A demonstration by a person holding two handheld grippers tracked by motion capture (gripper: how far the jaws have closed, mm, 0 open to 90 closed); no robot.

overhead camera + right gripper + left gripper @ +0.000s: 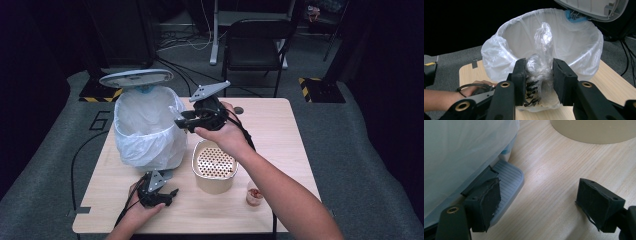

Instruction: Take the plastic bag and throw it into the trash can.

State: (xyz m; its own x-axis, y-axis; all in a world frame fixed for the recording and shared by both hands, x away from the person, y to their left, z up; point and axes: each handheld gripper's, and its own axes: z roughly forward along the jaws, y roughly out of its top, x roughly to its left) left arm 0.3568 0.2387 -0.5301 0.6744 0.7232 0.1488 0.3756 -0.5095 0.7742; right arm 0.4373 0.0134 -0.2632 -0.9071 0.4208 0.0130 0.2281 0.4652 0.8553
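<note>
From above, the right gripper [184, 121] is held at the rim of the white-lined pedal bin [145, 131]. Alongside, the left gripper's [534, 202] jaws are spread over the grey ribbed pedal [509, 180]. Ahead of the right fingers [520, 80], the crumpled clear plastic wrapper [539, 67] is clamped upright, the bin mouth just beyond.

Clear crumpled bag [540, 65] with black print; white bin liner [579, 50]
</note>
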